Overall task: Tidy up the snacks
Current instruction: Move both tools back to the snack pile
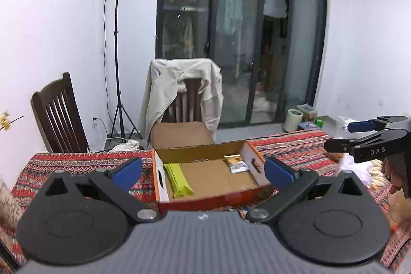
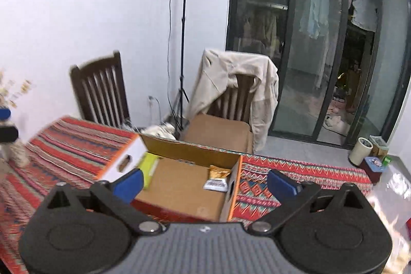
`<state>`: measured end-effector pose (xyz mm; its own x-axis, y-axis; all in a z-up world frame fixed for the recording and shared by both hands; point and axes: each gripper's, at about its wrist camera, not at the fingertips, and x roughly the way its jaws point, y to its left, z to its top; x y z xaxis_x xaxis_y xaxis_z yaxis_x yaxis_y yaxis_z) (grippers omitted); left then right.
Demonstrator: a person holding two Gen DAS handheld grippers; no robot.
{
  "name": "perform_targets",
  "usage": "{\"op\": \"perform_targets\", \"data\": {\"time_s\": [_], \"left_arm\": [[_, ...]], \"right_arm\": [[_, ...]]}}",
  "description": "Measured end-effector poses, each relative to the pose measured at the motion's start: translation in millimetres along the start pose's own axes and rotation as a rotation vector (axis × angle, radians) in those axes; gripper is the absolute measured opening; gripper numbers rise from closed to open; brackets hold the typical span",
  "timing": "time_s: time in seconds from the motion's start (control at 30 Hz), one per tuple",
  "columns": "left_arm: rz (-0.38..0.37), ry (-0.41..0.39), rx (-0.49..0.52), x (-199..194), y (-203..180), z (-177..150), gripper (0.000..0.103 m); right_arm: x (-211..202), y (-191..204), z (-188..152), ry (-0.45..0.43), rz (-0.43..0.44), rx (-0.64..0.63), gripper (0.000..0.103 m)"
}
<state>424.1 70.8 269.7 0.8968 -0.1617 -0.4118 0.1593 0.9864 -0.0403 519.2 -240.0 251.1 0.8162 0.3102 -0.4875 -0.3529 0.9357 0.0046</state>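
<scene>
An open cardboard box (image 1: 205, 172) (image 2: 179, 186) with orange and white sides sits on the patterned tablecloth. Inside, green snack bars (image 1: 178, 180) (image 2: 149, 167) lie along its left wall, and a gold packet (image 1: 232, 159) (image 2: 218, 172) and a silver-white packet (image 1: 239, 167) (image 2: 215, 185) lie at its right wall. My left gripper (image 1: 203, 172) hangs open above the box's near side, nothing between its blue pads. My right gripper (image 2: 204, 184) is open too, over the box, with nothing in it. In the left wrist view the right gripper (image 1: 359, 135) shows at the right edge with a hand under it.
The red patterned tablecloth (image 1: 295, 148) (image 2: 64, 143) covers the table. Clear bags of snacks (image 1: 372, 171) lie at the right. Behind the table stand a dark wooden chair (image 1: 60, 112) and a chair draped with a beige jacket (image 1: 179, 91), plus a light stand (image 1: 117, 43).
</scene>
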Motion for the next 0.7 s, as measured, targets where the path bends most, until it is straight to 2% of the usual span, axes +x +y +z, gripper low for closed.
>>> {"op": "perform_targets", "data": {"time_s": [0.17,0.4,0.47,0.6,0.7], "left_arm": [[0.002,-0.064,-0.002,-70.4,-19.2,-57.6,0.103],[0.052,-0.157,-0.045,-136.5,-33.7,-170.4,0.103],[0.059,-0.149,-0.023,-143.7,-40.8,-198.6,0.103],[0.126,-0.127,0.003,-146.8,-53.4,-250.6,0.103],[0.122,-0.041,-0.037,-140.0,-48.1,-278.7,0.103]], "right_arm": [[-79.2,12.5,-62.0,-0.072,0.047,-0.021,0.103],[-148.5,34.6,-172.7,-0.145,0.095,-0.045,0.103],[-155.5,44.8,-205.6,-0.145,0.080,-0.046,0.103],[-153.3,69.3,-268.5,-0.105,0.038,-0.031,0.103],[-140.3,88.7,-305.0,-0.071,-0.012,-0.039,0.103]]}}
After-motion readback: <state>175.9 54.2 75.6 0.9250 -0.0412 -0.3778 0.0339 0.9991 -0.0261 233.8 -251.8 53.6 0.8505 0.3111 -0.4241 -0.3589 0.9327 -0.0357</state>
